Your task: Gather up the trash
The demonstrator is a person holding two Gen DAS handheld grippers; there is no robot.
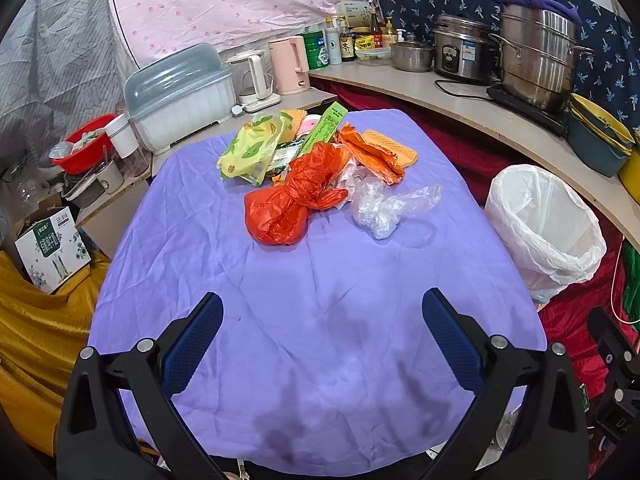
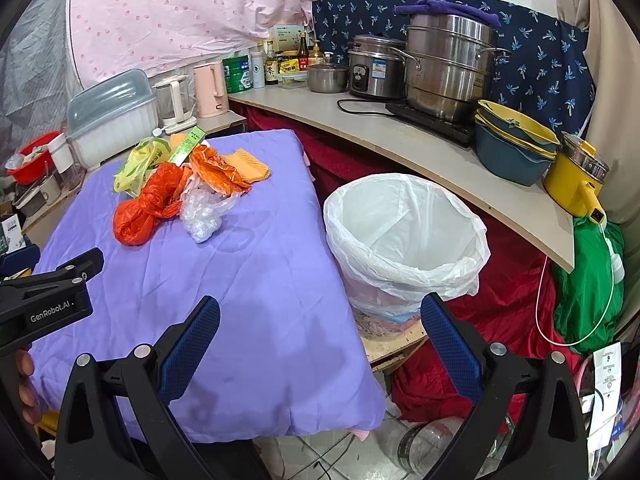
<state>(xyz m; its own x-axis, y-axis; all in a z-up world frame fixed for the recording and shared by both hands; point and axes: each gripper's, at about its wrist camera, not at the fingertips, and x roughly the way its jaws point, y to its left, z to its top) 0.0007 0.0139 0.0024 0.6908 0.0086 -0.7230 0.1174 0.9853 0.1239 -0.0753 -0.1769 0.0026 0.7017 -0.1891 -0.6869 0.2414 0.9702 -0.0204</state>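
A pile of trash lies at the far end of a purple-covered table (image 1: 280, 312): a knotted red plastic bag (image 1: 296, 200), a clear plastic bag (image 1: 384, 204), an orange wrapper (image 1: 368, 152), a yellow-green packet (image 1: 248, 148) and a green box (image 1: 326, 124). The same pile shows in the right wrist view, with the red bag (image 2: 148, 208) and clear bag (image 2: 204, 212). A white-lined trash bin (image 1: 544, 228) (image 2: 404, 236) stands right of the table. My left gripper (image 1: 322, 316) is open and empty over the near cloth. My right gripper (image 2: 320, 316) is open and empty, between table edge and bin.
A curved counter (image 2: 400, 136) behind holds steel pots (image 2: 448, 68), a rice cooker (image 2: 374, 66), stacked bowls (image 2: 516, 140), kettles and bottles. A dish box (image 1: 180, 96) and red basin (image 1: 86, 144) sit at left. Red cloth and a plastic bottle (image 2: 432, 444) lie on the floor.
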